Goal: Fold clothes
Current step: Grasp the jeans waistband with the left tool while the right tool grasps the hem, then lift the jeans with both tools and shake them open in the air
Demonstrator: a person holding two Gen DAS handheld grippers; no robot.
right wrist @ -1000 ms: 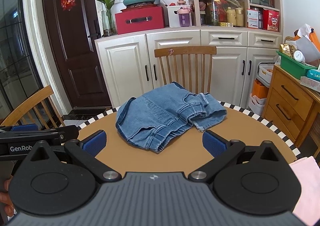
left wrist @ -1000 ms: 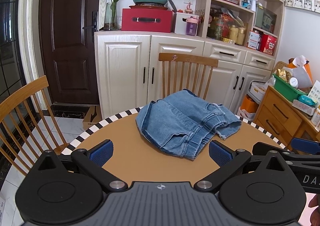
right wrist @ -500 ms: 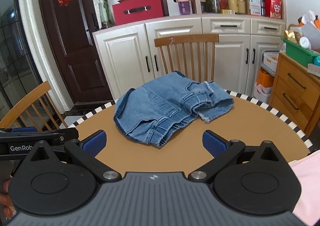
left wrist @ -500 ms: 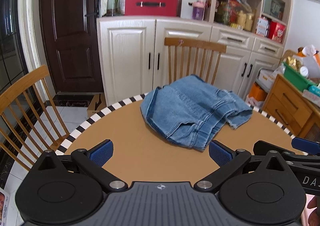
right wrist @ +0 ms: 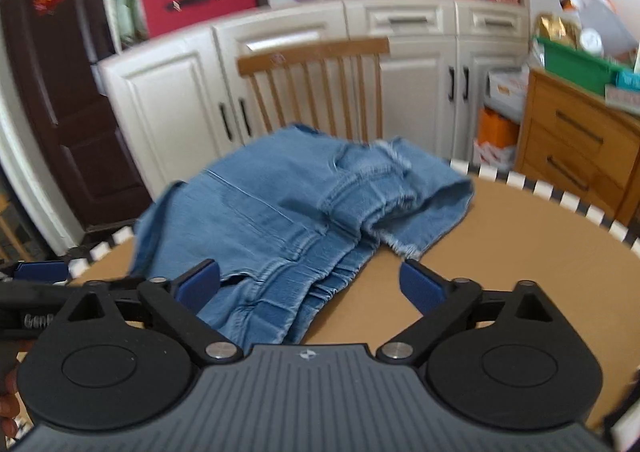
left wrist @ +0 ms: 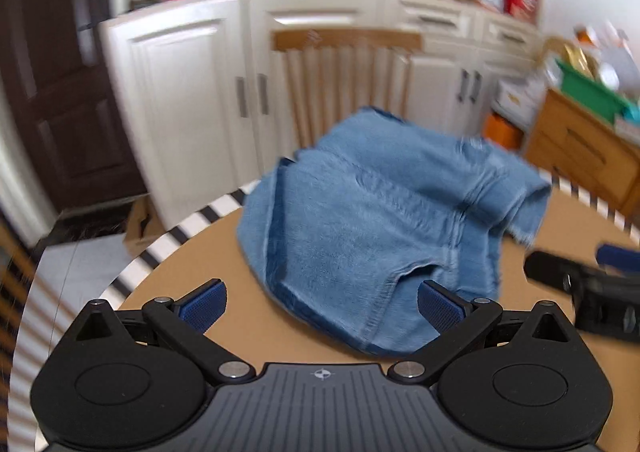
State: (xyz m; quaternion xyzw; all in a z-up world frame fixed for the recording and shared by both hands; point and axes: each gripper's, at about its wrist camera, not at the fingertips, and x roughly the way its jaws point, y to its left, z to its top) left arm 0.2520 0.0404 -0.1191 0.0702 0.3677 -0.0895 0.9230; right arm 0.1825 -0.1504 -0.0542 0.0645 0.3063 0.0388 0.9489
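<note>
While the crumpled denim shorts point(right wrist: 296, 220) sit bunched on the round brown desk point(right wrist: 500, 252), both grippers hover at their near edge: left gripper point(left wrist: 320, 302) fingers wide, right gripper point(right wrist: 310, 284) fingers wide but closing, neither pinching the fabric.

Bare brown tabletop point(right wrist: 500, 252) is lying open at the right of the right wrist view and at the lower left of the left wrist view, giving passage. The crumpled denim shorts point(left wrist: 380, 220) are filling the centre. A wooden chair point(right wrist: 316, 88) is standing behind the table's far edge, white cabinets point(right wrist: 168, 100) beyond, a wooden dresser point(right wrist: 576, 140) crowding the right edge.
</note>
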